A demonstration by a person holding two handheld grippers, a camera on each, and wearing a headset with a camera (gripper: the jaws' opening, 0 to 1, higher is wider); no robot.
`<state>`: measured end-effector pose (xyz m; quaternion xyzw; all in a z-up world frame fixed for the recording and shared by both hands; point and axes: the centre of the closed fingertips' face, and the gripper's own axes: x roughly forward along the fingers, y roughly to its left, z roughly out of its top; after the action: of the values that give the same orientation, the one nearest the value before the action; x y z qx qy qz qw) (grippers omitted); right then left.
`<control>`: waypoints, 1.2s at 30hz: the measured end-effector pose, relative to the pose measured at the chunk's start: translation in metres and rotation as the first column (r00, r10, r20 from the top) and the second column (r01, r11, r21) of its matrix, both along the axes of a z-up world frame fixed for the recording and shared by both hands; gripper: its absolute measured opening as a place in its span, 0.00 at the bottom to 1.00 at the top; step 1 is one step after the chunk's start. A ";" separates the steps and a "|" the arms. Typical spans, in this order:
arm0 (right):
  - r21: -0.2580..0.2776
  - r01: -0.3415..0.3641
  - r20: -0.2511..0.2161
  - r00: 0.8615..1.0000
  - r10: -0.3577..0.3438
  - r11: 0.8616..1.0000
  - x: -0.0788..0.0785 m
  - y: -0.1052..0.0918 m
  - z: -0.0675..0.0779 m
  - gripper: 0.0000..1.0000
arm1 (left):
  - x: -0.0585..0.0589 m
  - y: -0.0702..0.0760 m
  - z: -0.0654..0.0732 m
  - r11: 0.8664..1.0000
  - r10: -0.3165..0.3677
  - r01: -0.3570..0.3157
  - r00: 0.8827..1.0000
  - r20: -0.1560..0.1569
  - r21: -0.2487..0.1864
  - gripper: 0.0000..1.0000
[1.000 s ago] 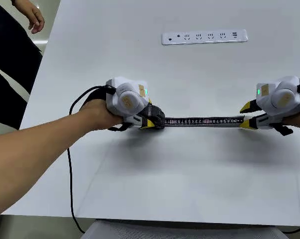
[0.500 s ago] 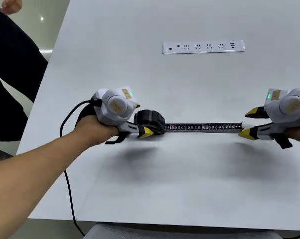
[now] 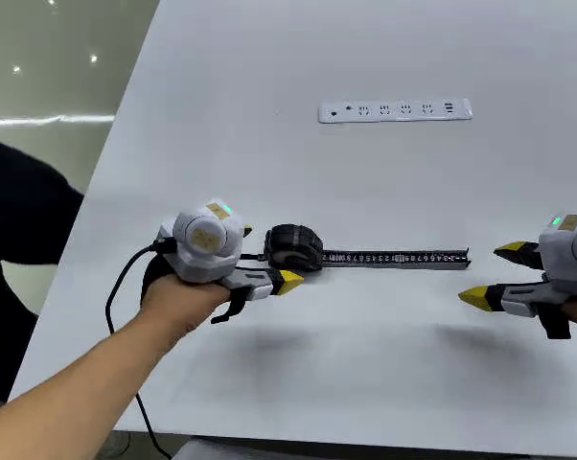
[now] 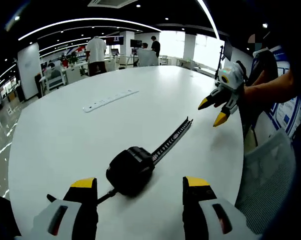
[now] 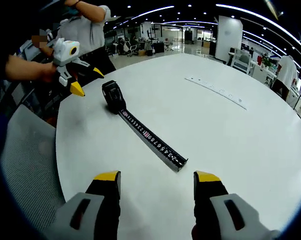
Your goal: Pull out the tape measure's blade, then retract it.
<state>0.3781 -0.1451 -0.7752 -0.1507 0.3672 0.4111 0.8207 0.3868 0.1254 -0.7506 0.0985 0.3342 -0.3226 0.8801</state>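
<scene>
- The left tool (image 3: 269, 257), its yellow-tipped jaws apart, is hovering just beside the rounded black case (image 3: 291, 247) and gripping nothing.
- The right tool (image 3: 492, 273), jaws also apart, is hanging near the blade's free end without touching it.
- The flat, numbered blade (image 3: 394, 258) is lying drawn out on the smooth white tabletop (image 3: 365, 172).
- A white power strip (image 3: 396, 110) is lying beyond.

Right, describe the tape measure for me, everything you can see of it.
The tape measure has a rounded black case, plastic by its look, lying on the white table. Its blade is drawn out straight and lies flat on the table, dark with pale numerals, its tip free. A thin black cord trails from the case. The left gripper and right gripper are open and clear of it.
</scene>
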 end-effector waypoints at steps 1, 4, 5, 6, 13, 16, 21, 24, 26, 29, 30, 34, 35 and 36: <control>0.008 0.014 0.001 1.000 -0.014 1.000 -0.001 0.000 0.002 0.58 | -0.003 0.000 0.003 1.000 0.007 -0.007 1.000 0.003 -0.003 0.68; 0.039 0.059 0.000 0.998 -0.059 0.997 -0.007 0.001 0.010 0.63 | -0.009 0.003 0.009 0.999 0.046 -0.046 0.999 0.004 -0.021 0.71; 0.046 0.085 0.000 0.996 -0.085 0.995 -0.008 0.000 0.012 0.66 | -0.012 0.004 0.012 0.998 0.065 -0.065 0.998 0.003 -0.027 0.72; 0.051 0.095 -0.005 0.995 -0.095 0.994 -0.010 0.000 0.013 0.68 | -0.014 0.006 0.013 0.997 0.078 -0.078 0.997 0.004 -0.030 0.74; 0.112 0.186 -0.011 0.983 -0.186 0.976 -0.024 -0.005 0.032 0.80 | -0.033 0.006 0.027 0.988 0.145 -0.144 0.989 0.013 -0.051 0.79; 0.133 0.206 -0.010 0.978 -0.206 0.969 -0.032 -0.006 0.042 0.82 | -0.040 0.005 0.032 0.986 0.156 -0.154 0.987 0.026 -0.055 0.81; 0.156 0.248 -0.013 0.968 -0.249 0.956 -0.046 -0.010 0.055 0.89 | -0.052 0.007 0.044 0.979 0.197 -0.194 0.980 0.035 -0.064 0.87; 0.165 0.264 -0.013 0.964 -0.266 0.950 -0.055 -0.012 0.061 0.93 | -0.058 0.009 0.050 0.974 0.221 -0.218 0.975 0.035 -0.064 0.91; 0.168 0.275 -0.017 0.961 -0.276 0.947 -0.061 -0.013 0.065 0.96 | -0.064 0.010 0.053 0.970 0.238 -0.236 0.971 0.034 -0.063 0.92; 0.176 0.287 -0.024 0.958 -0.287 0.942 -0.070 -0.014 0.070 0.99 | -0.071 0.010 0.058 0.963 0.264 -0.261 0.964 0.034 -0.067 0.96; 0.176 0.288 -0.025 0.957 -0.289 0.941 -0.072 -0.014 0.071 1.00 | -0.074 0.010 0.059 0.961 0.270 -0.267 0.962 0.032 -0.068 0.96; 0.171 0.293 -0.034 0.956 -0.291 0.941 -0.082 -0.014 0.076 1.00 | -0.085 0.006 0.065 0.953 0.294 -0.291 0.955 0.027 -0.079 0.99; 0.169 0.293 -0.031 0.956 -0.292 0.941 -0.084 -0.015 0.077 1.00 | -0.087 0.005 0.067 0.951 0.300 -0.297 0.954 0.026 -0.080 1.00; 0.171 0.299 -0.030 0.954 -0.299 0.939 -0.084 -0.015 0.079 1.00 | -0.089 0.005 0.069 0.950 0.305 -0.302 0.952 0.028 -0.081 1.00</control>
<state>0.2938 -0.1603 -0.6966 -0.0203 0.3501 0.3123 0.8829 0.2978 0.1309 -0.6819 0.0192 0.3151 -0.1939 0.9288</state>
